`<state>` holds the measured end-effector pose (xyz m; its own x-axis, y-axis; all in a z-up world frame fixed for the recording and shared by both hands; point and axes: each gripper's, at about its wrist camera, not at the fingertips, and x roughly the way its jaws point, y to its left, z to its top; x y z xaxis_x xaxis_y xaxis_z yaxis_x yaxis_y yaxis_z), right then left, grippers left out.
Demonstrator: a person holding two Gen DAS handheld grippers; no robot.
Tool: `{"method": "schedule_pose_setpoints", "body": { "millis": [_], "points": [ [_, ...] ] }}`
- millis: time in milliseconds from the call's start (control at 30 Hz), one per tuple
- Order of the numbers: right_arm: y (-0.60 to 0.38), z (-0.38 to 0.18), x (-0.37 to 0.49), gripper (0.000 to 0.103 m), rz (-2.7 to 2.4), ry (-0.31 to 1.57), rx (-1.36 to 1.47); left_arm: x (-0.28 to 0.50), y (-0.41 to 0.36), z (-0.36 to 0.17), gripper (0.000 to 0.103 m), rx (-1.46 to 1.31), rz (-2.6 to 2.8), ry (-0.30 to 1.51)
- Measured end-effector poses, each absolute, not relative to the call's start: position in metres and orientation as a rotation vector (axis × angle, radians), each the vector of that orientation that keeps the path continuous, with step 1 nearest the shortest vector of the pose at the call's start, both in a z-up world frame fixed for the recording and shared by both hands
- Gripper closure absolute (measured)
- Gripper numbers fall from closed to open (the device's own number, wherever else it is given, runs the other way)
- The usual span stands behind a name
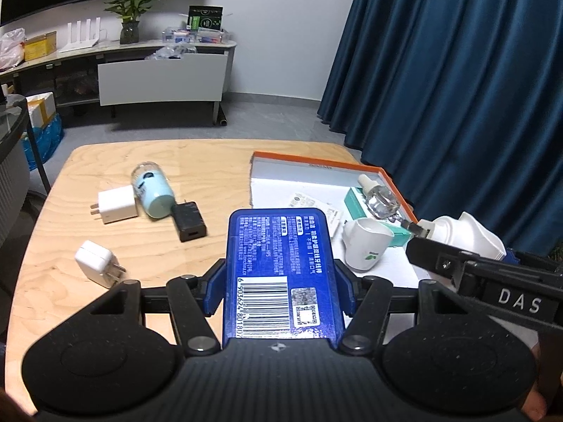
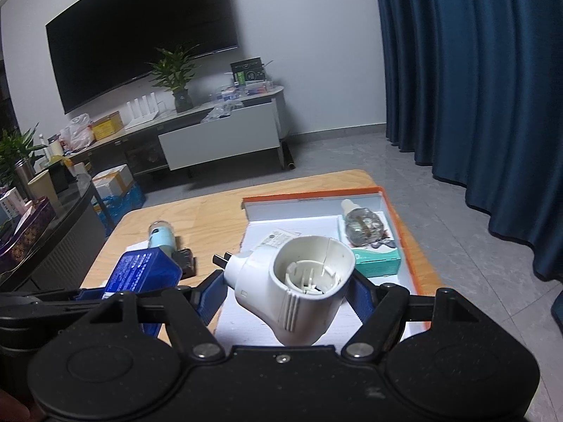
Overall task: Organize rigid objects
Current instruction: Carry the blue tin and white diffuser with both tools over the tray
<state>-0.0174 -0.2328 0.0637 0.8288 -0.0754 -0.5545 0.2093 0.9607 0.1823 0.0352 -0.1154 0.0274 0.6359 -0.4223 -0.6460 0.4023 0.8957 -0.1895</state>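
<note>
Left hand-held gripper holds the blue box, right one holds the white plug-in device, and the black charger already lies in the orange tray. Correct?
Not quite. In the left wrist view the black charger lies on the wooden table, outside the orange tray. The rest is right.

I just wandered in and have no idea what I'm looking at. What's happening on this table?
A person is tidying small items into an orange-rimmed box, using a handheld gripper in each hand. The left gripper clamps a flat blue case; the right gripper clamps a white plug-in device above the box. A white cup, a teal carton and a clear bottle already sit inside. Two white chargers, a black adapter and a pale blue bottle remain on the table.
</note>
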Motion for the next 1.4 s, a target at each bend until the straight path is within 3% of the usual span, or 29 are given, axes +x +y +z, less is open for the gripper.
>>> {"method": "schedule_pose_setpoints", "body": {
  "millis": [1400],
  "points": [
    [-0.289, 0.032, -0.019, 0.017, -0.289, 0.63, 0.313, 0.037, -0.181, 0.003, 0.041, 0.053, -0.56, 0.812]
  ]
}}
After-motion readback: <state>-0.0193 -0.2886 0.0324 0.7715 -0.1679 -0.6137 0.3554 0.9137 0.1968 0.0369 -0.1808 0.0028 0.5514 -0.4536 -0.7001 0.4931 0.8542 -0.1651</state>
